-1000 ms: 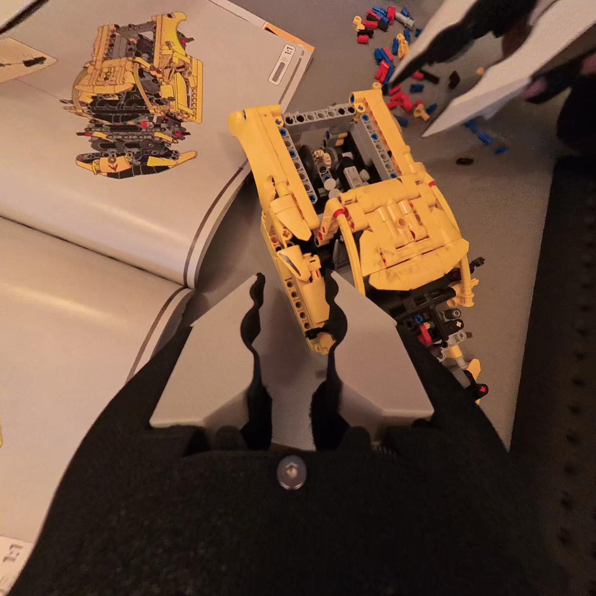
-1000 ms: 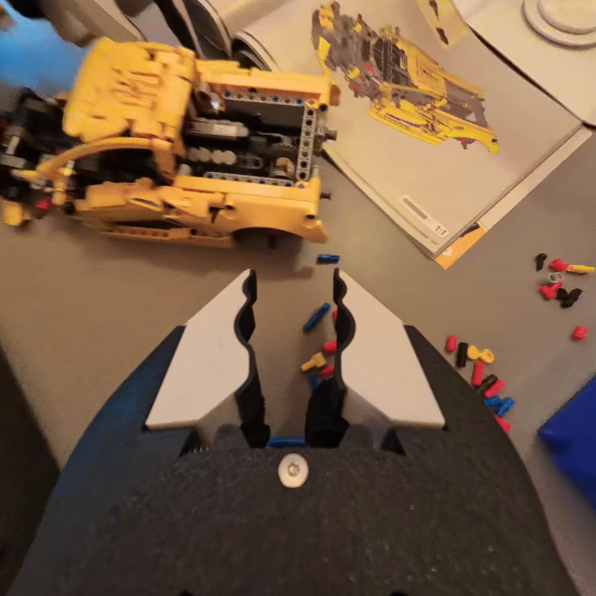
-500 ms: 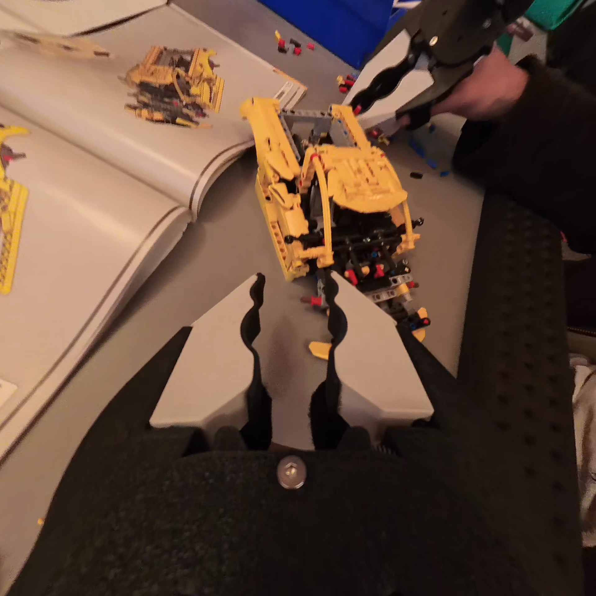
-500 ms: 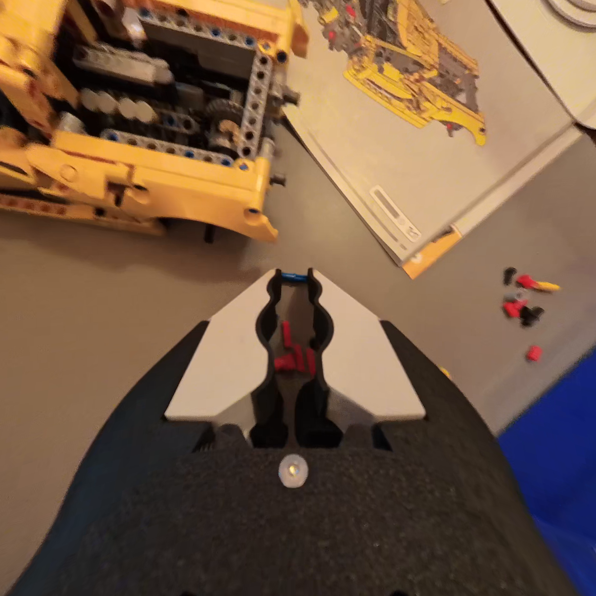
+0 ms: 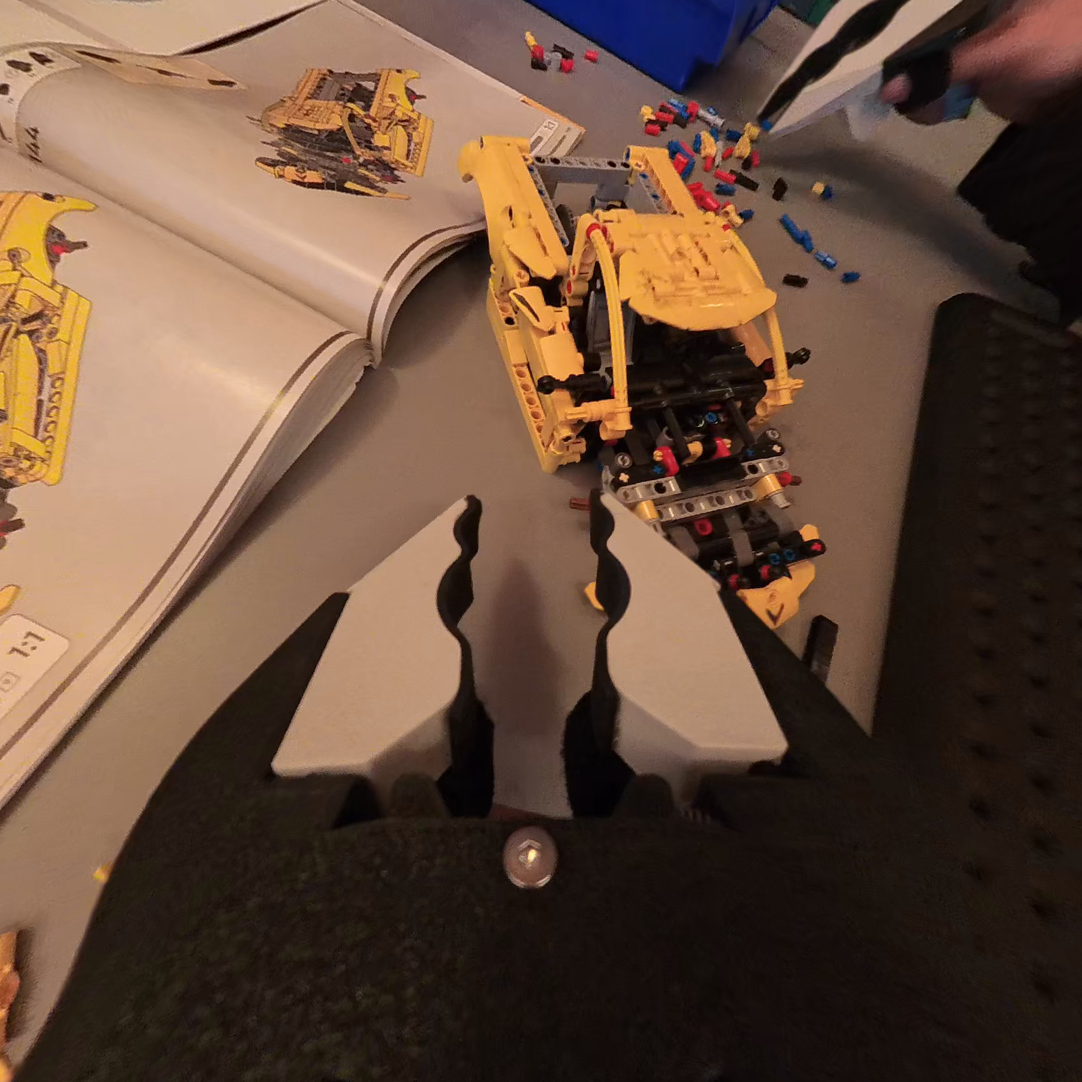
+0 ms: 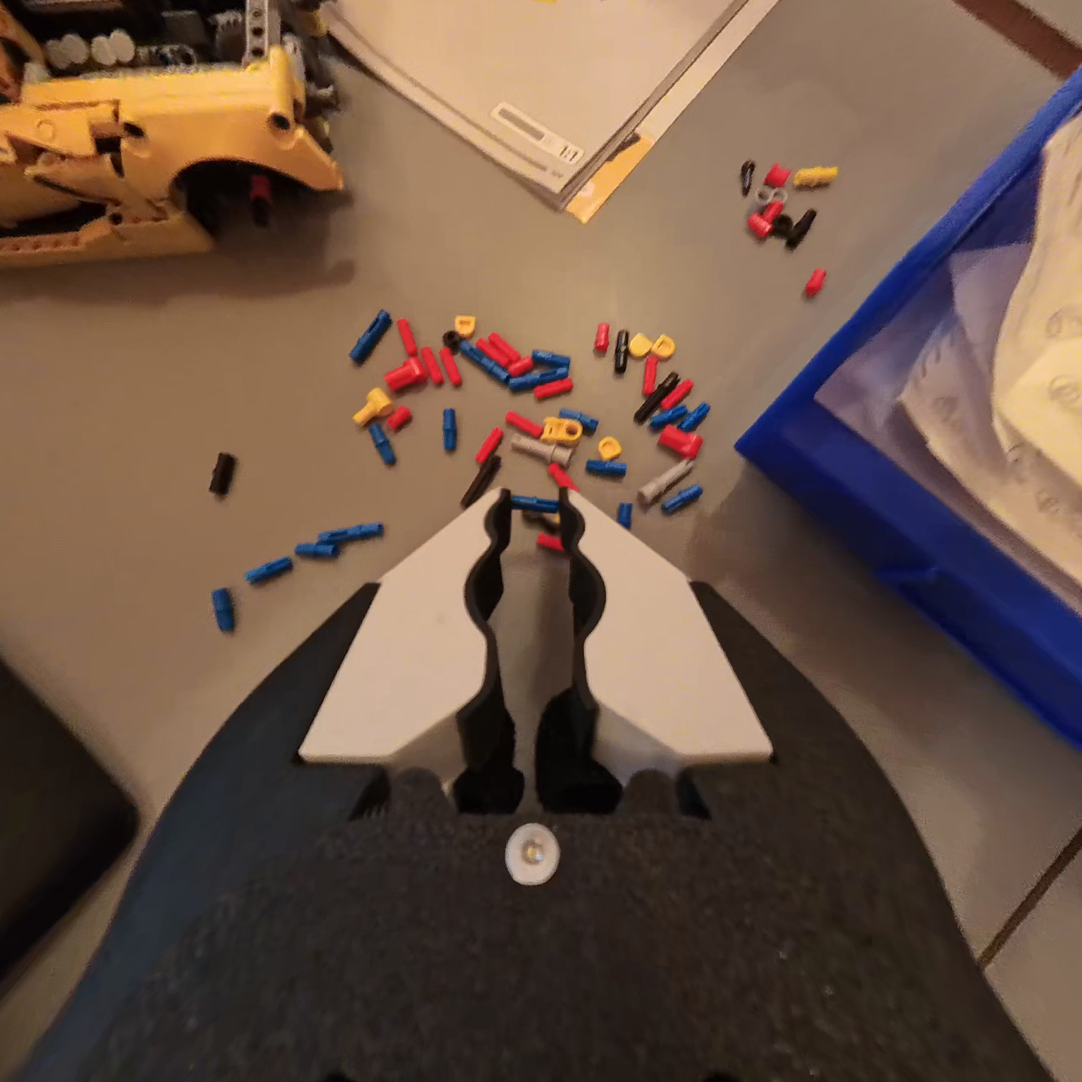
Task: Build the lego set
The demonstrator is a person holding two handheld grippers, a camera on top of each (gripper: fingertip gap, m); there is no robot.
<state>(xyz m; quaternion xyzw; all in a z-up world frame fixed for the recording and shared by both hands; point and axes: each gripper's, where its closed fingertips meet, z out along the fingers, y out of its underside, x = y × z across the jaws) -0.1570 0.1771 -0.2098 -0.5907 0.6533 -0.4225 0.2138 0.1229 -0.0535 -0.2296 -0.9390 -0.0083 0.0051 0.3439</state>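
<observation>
In the left wrist view, an open instruction booklet [image 5: 193, 281] is lying across the left and upper left of the frame on the grey table [image 5: 410, 456]. The left gripper [image 5: 534, 504] is hovering at lower centre, its jaws standing apart with nothing between them. The yellow lego vehicle [image 5: 638, 351] is sitting at centre right, just beyond the fingertips. Loose pins [image 5: 714, 158] are lying scattered at upper right, where the other gripper is showing, blurred.

In the right wrist view, the vehicle [image 6: 146, 134] is occupying the upper left corner. The right gripper [image 6: 534, 502] at centre is pinching a small blue pin [image 6: 534, 503] crosswise between its tips, above a scatter of red, blue, yellow and black pins [image 6: 515, 398]. A blue bin [image 6: 913, 497] is sitting along the right edge.
</observation>
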